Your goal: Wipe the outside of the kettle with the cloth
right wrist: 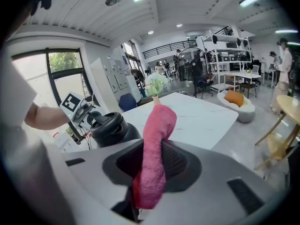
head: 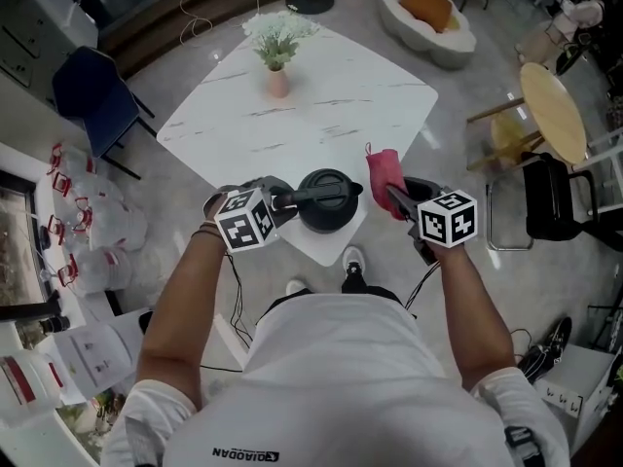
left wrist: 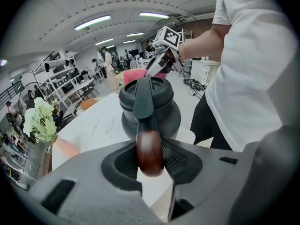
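Risk sits mostly in my left gripper [left wrist: 150, 156]: its fingers are closed on the wooden end of the handle [left wrist: 149, 146], far out from the body of the kettle [head: 326, 200], which stands on the near corner of the table [head: 292, 115]. When I press sideways on the black wall, that long lever could twist in the pads, and the kettle could turn or slide toward the table edge just beside it. My right gripper [right wrist: 152, 172] pinches the cloth [right wrist: 157, 135] by its lower part, so a tall flap stands free above the fingers, beside the kettle and, as far as I can tell, not yet on it. That flap may fold away under pressure, leaving hard fingertips scraping the kettle, or the cloth may drag out of the pinch.
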`<control>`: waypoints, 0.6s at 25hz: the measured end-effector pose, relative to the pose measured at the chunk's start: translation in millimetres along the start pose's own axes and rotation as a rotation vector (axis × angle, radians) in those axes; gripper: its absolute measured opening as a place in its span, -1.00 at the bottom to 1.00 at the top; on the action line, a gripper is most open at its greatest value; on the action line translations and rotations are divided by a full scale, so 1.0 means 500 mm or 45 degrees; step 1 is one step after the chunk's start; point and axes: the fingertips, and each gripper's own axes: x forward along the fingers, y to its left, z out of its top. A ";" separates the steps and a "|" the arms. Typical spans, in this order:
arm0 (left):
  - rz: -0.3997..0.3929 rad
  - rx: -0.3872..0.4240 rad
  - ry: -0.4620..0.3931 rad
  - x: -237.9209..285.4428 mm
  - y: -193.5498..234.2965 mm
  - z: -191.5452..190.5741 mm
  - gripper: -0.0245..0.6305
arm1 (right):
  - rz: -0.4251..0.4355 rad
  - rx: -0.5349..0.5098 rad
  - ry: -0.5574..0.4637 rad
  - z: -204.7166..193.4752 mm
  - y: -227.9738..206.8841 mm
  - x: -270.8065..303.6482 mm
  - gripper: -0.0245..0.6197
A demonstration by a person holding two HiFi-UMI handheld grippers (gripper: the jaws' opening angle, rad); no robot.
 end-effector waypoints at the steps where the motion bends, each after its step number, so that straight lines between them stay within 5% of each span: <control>1: 0.013 0.006 0.000 -0.001 0.002 0.000 -0.54 | -0.004 -0.005 0.001 -0.001 0.005 -0.003 -0.60; 10: 0.132 -0.020 -0.085 -0.054 0.012 -0.001 -0.37 | -0.053 -0.006 -0.046 -0.007 0.065 -0.048 -0.60; 15: 0.261 -0.175 -0.196 -0.114 0.009 -0.004 -0.38 | -0.062 0.102 -0.110 -0.032 0.101 -0.073 -0.60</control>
